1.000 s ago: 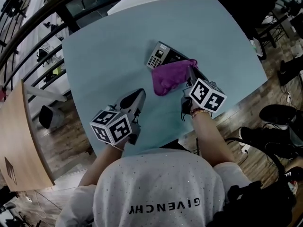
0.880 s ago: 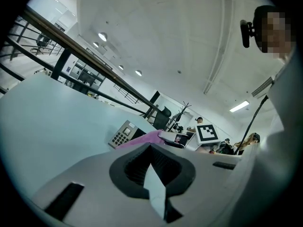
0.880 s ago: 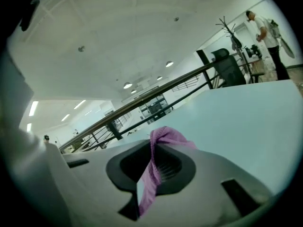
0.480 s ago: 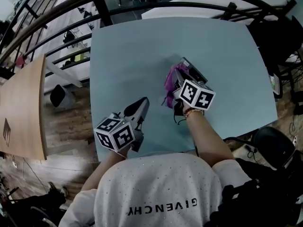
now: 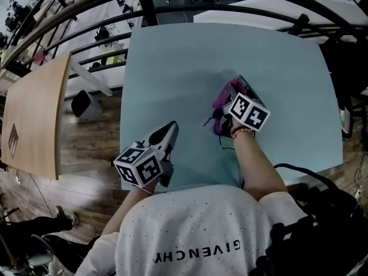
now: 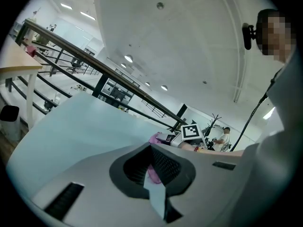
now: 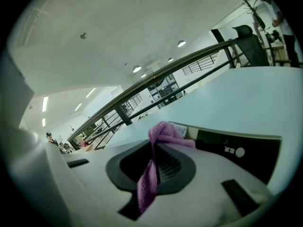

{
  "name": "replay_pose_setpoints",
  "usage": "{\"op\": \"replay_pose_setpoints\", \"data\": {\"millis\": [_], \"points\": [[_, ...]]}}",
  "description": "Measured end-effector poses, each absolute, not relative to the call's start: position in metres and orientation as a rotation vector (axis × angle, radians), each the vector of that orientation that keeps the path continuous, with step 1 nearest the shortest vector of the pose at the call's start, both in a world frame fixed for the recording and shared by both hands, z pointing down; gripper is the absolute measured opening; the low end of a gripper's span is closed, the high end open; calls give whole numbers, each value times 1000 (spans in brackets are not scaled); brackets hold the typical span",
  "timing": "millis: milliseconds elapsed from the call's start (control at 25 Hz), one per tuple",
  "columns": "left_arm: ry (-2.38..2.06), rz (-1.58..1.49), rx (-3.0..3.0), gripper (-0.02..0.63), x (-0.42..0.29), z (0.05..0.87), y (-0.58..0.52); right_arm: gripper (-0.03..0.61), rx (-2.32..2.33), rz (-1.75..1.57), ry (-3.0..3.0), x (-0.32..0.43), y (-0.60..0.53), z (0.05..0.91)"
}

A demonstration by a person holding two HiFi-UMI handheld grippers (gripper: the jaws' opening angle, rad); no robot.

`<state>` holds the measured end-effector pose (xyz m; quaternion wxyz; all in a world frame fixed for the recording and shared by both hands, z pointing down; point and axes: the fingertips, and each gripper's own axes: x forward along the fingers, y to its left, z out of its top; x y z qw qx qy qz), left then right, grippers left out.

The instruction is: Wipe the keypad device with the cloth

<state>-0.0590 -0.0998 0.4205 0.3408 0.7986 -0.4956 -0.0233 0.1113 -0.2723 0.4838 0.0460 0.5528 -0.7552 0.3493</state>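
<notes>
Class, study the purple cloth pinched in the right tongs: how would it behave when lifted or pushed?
Probably floppy: the cloth bunches and droops from the right tongs. Likely light, carried by one pinch. Pushed, it should crumple, not slide.

Shirt (image 5: 195,229) back: "GIVENCHY", upside down. Keypad device (image 7: 236,150) label illegible.

Head cam steeply down; gripper cams low, both see cloth (image 7: 161,132).

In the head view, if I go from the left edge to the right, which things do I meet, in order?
Wooden tabletop → left gripper → purple cloth. The right gripper and the keypad device overlap the cloth, so I leave them out.
</notes>
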Motion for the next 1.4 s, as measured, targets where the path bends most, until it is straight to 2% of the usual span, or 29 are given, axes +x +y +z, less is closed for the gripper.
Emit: {"op": "replay_pose_setpoints", "data": {"millis": [1040, 1400], "points": [[-976, -58, 2242, 5, -7, 404, -110, 23, 1969, 1073, -2086, 194, -200, 480], [-939, -75, 2254, 5, -13, 397, -98, 23, 2049, 1086, -1985, 211, -173, 479]]}}
